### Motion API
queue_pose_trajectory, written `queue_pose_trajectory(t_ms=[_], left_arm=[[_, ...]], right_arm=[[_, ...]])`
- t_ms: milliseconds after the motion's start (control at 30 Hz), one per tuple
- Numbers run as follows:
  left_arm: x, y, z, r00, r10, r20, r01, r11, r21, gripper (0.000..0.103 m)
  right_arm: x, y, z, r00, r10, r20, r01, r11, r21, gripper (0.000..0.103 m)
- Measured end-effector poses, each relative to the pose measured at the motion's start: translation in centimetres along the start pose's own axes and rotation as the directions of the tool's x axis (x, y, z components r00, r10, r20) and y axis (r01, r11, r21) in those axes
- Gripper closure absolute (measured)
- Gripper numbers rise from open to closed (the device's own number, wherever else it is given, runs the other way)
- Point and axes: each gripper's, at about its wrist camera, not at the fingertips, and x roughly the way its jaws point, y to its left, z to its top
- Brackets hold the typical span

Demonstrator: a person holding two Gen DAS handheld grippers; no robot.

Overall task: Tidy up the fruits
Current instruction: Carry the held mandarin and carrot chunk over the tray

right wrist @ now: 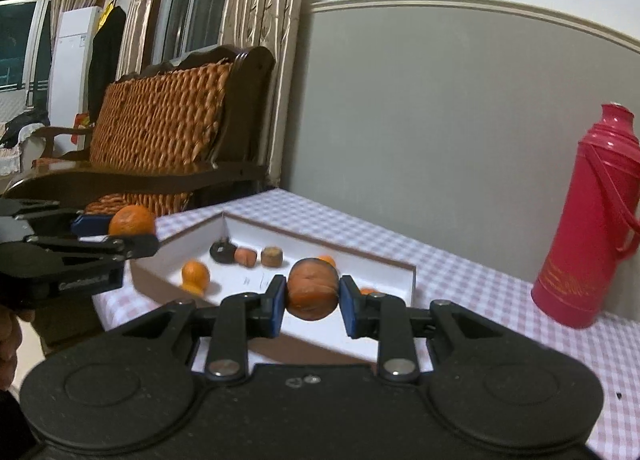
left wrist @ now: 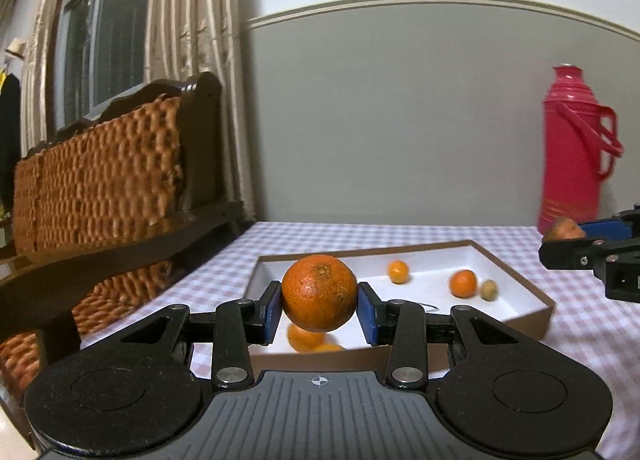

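A: Box (left wrist: 516, 316) first, then. What is in it, from your left side across?

B: Fruit, loose on the white floor of a shallow brown-walled box on the checked tablecloth (left wrist: 580, 332). In your left wrist view a small orange (left wrist: 398, 271) lies toward the far wall, then a second small orange (left wrist: 463, 283), then a little greenish-brown fruit (left wrist: 489, 289) just beside it. In your right wrist view a dark round fruit (right wrist: 222, 251) sits in the far corner, with a reddish fruit (right wrist: 245, 256) and a brown stubby one (right wrist: 272, 256) in a row next to it.

A: And the fruit you carry?

B: Your left gripper (left wrist: 319, 314) is clamped on a large orange (left wrist: 319, 292): both blue pads press its sides, and it hangs clear above the box's near wall. Your right gripper (right wrist: 313, 305) is closed on a wrinkled orange-brown fruit (right wrist: 313, 294), likewise pinched between the blue pads and held above the box's near side.

A: How do the two stand to each other?

B: Side by side, apart, both pointing across the box. A red thermos (right wrist: 588, 228) stands on the cloth to the right, well away from the box.
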Motion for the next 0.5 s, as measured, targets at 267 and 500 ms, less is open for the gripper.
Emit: queue_pose_trajectory(t_ms=[267, 500], left_arm=[[2.7, 0.7, 0.8, 1.0, 0.011, 0.01, -0.011, 1.0, -0.025, 0.063], [5.5, 1.3, 1.5, 1.0, 0.017, 0.002, -0.017, 1.0, -0.021, 0.063]], right_arm=[[3.4, -0.4, 1.3, 1.0, -0.016, 0.01, 0.016, 1.0, 0.011, 0.083], [5.8, -1.6, 1.5, 1.0, -0.028, -0.002, 0.028, 0.999, 0.034, 0.083]])
